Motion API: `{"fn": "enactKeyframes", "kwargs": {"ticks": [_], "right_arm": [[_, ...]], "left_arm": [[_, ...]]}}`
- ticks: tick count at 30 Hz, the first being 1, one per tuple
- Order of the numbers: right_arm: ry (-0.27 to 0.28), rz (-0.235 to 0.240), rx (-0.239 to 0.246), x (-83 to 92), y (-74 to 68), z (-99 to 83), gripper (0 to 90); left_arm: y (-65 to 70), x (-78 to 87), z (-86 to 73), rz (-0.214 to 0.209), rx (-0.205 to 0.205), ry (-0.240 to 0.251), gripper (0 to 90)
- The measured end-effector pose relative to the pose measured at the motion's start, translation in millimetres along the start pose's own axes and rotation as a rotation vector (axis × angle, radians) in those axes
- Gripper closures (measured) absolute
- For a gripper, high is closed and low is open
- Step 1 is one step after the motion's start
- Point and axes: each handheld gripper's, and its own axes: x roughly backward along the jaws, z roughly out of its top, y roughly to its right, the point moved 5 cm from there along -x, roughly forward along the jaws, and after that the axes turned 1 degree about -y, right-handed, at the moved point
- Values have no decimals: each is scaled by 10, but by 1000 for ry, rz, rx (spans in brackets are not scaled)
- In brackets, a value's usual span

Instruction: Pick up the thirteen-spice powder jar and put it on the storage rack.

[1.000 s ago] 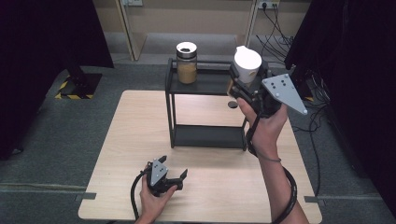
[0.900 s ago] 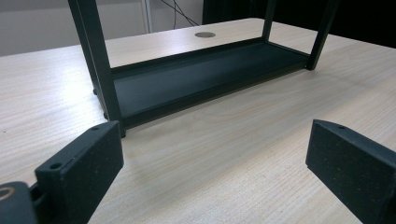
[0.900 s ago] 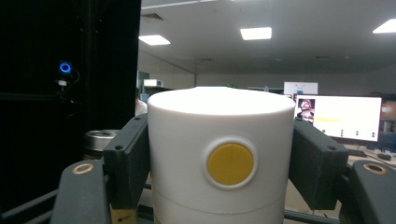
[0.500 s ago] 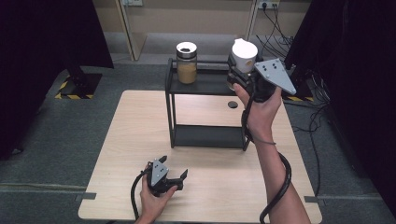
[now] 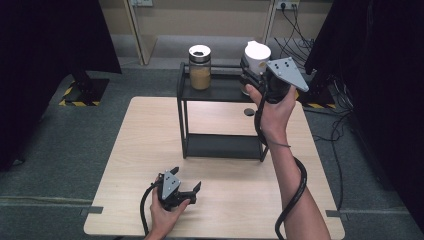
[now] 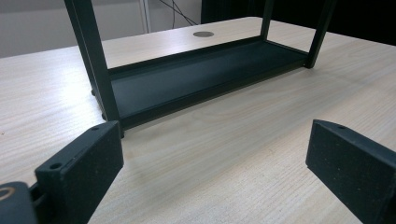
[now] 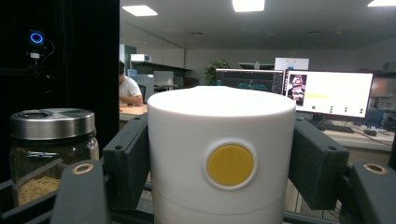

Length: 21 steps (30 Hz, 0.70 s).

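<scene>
Step in hand: right claw (image 5: 252,70) clamped on white container (image 5: 257,56), held at right end of rack (image 5: 222,90) top shelf, beside spice jar (image 5: 200,67). Left claw (image 5: 186,184) wide, resting near desk (image 5: 140,150) front edge. Next, likely: lower container level, then release

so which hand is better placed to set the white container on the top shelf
Right. The right gripper already clamps the white container over the rack's top shelf, beside the spice jar; the left gripper rests open on the table.
</scene>
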Motion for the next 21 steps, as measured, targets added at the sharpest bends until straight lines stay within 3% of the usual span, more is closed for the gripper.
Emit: {"fn": "enactKeyframes", "kwargs": {"ticks": [21], "right_arm": [[-32, 20, -18, -84, 71, 39, 295]], "left_arm": [[9, 1, 0, 0, -4, -1, 32]]}}
